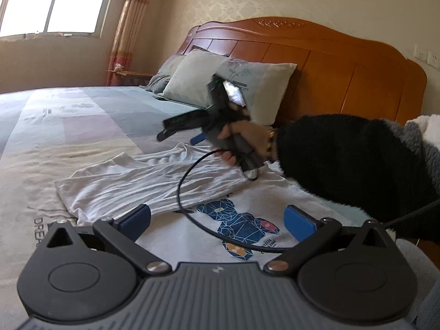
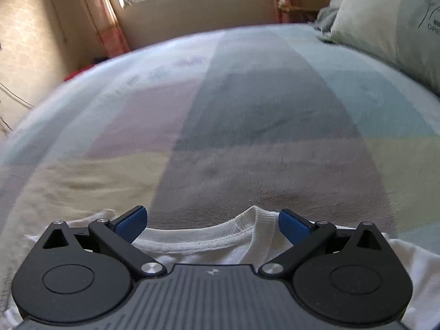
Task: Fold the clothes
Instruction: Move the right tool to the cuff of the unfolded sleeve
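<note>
Left tool (image 1: 217,220) spread wide, empty, above white T-shirt (image 1: 137,181) on bed (image 1: 82,121). Right tool (image 2: 211,221) likewise wide, empty, ribbed collar (image 2: 220,232) between its fingers.

Pastel patchwork bedspread (image 2: 220,115) — pillows (image 1: 220,85) against wooden headboard (image 1: 330,63); curtain (image 1: 129,27) by window (image 1: 52,0).

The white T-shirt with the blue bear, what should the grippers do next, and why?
Probably lower the open right gripper onto the white T-shirt's ribbed collar and pinch it: the collar lies right between its spread blue fingers, not yet gripped, and one side is already folded over.
</note>
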Motion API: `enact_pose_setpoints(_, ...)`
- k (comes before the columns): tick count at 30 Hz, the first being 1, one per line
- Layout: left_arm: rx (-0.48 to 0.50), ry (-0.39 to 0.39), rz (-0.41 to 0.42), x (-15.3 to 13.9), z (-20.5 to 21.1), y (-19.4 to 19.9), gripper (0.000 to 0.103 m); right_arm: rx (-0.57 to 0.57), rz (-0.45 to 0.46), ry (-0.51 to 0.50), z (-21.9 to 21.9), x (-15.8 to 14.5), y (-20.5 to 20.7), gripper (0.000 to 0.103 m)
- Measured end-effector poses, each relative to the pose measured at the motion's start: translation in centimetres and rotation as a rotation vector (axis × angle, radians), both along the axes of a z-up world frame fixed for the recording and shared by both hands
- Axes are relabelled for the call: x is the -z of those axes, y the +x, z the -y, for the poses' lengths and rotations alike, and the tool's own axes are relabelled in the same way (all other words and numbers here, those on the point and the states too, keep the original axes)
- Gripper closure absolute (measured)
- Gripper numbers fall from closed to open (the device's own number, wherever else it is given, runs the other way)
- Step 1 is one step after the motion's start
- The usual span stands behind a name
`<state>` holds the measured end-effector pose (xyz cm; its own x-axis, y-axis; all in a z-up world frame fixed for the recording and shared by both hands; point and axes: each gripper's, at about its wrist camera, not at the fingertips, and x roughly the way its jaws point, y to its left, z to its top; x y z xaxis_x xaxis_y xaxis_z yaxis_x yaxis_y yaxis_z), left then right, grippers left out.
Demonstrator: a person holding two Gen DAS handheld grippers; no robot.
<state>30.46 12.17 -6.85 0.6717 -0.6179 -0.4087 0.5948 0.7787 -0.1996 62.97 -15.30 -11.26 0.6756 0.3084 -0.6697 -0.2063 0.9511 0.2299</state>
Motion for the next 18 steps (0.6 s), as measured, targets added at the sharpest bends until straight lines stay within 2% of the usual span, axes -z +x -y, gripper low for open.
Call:
enact_pose_setpoints(4, 0.04, -0.008, 0.052, -1.1, 0.7, -1.3, 0.001, 0.024, 0.017, -0.031, 3.1, -2.6, -3.5, 0.0)
enact_pose_setpoints(10, 0.118, -0.016, 0.084, -1.3, 1.9, -2.4, 0.001, 0.1, -0.03, -0.13, 9.9, -2.8, -10.2, 0.0)
enact_pose_setpoints(14, 0.1, 0.045, 0.038, -0.4, 3.1, -1.7, 0.001, 0.232, -0.078, -0.009, 15.6, -1.5, -13.1, 0.0)
enact_pose_setpoints(18, 0.079, 0.109, -0.016, 1.3, 4.2, -0.4, 0.001, 0.306, -0.105, 0.09, 19.1, 0.5, -14.9, 0.0)
